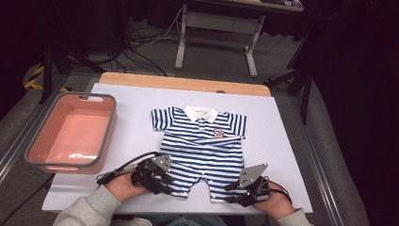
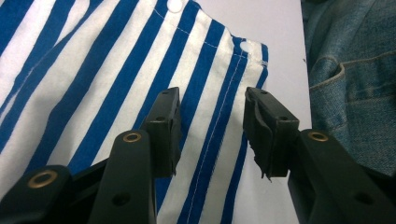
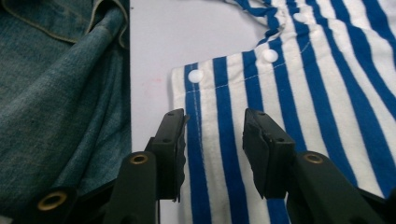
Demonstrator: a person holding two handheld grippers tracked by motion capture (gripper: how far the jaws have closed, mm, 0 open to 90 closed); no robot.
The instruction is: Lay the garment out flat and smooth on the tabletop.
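A blue-and-white striped baby romper [image 1: 200, 141] with a white collar lies flat, front up, on the white table cover [image 1: 131, 136]. My left gripper [image 1: 165, 186] hovers at the hem of its left leg. In the left gripper view the left gripper [image 2: 212, 126] is open, its jaws straddling the striped leg edge [image 2: 93, 70] without pinching it. My right gripper [image 1: 229, 193] is at the other leg. In the right gripper view the right gripper [image 3: 215, 149] is likewise open over the outer hem [image 3: 303, 84], near white snap buttons [image 3: 195, 75].
A pink bin with a grey rim [image 1: 70, 95] stands on the table's left side, nothing inside it. The person's denim trousers [image 3: 56, 84] lie just past the near table edge. A wooden strip [image 1: 183, 84] borders the far edge; desk legs and cables stand beyond.
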